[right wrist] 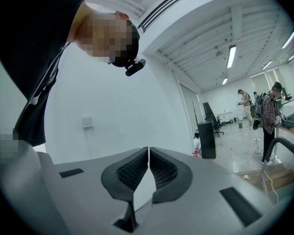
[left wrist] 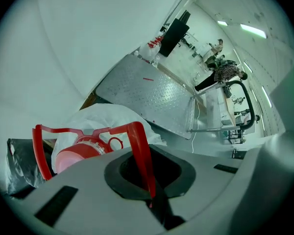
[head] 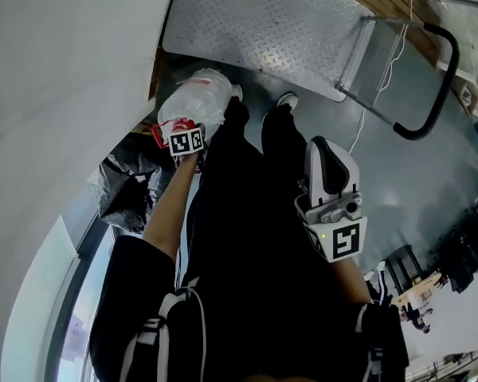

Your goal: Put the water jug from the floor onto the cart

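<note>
lifting step: left gripper (left wrist: 149, 180) is clamping the red plastic handle (left wrist: 136, 138) of the clear water jug (head: 197, 95), dangling probably just off the floor (head: 398, 173) by the diamond-plate steel cart (head: 263, 22). right gripper (right wrist: 148, 165) idling, jaws pinched together, empty. next: swinging it aboard.

I read bright, even light from ceiling strip lights (right wrist: 231, 56). Both gripper views show fisheye bending, black corners and blurred near foreground.

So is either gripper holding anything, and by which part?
The left gripper is shut on the red handle of the water jug; the right gripper is shut, empty.
</note>
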`<state>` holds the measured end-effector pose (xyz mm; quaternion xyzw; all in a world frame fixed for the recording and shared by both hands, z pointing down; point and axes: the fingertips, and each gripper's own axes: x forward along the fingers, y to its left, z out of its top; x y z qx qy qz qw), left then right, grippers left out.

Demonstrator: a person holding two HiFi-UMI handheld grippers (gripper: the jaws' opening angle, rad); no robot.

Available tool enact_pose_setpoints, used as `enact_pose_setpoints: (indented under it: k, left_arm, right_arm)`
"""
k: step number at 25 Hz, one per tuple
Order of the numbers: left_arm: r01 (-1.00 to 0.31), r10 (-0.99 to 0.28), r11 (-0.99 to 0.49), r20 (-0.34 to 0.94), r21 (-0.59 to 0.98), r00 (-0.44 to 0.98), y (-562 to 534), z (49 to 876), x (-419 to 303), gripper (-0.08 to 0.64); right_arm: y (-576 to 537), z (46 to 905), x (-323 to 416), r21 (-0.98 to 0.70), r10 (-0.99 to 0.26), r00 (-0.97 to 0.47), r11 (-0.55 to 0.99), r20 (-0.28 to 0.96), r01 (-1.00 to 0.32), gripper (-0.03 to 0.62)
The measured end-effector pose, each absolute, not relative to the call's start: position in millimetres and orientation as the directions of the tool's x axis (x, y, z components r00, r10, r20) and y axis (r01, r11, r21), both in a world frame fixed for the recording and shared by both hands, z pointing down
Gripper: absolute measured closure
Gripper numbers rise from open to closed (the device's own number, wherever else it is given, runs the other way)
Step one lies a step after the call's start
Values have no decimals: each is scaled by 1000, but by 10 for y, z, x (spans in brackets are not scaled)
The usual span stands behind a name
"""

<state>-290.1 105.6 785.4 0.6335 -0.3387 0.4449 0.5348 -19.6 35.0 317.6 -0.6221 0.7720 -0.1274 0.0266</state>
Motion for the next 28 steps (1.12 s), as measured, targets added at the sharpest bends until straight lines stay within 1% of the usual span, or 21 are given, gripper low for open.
enact_pose_setpoints:
  k: [3, 7, 10, 15, 21, 28]
  left_arm:
    - [-908, 14, -173, 923, 381, 385, 943, 7613, -2808, 540]
    - [-898, -17, -178, 911, 402, 411, 742, 7383, -2645, 540]
    - [-899, -78, -178, 906, 399, 417, 584, 7192, -2579, 541]
    - [-886, -115, -244, 895, 394, 430, 360, 7041, -2222, 541]
    - [-868, -169, -375, 897, 325, 409, 23, 6789, -1818, 545]
    - [-872, -226, -415, 899, 261, 376, -263, 6587, -1232, 545]
  right_arm:
    - [419, 3068, -9, -223, -977, -203, 183, 69, -957, 571]
    - [382, 2918, 213, -209, -987, -161, 158, -2, -965, 571]
    - [370, 2797, 424, -204, -991, -125, 132, -48, -970, 571]
    - [499, 2709, 855, -180, -995, -45, 60, -83, -982, 571]
    - [662, 2775, 1009, -187, -993, -71, 87, -93, -979, 571]
    - [703, 2610, 1545, -179, -983, -107, 133, -150, -975, 571]
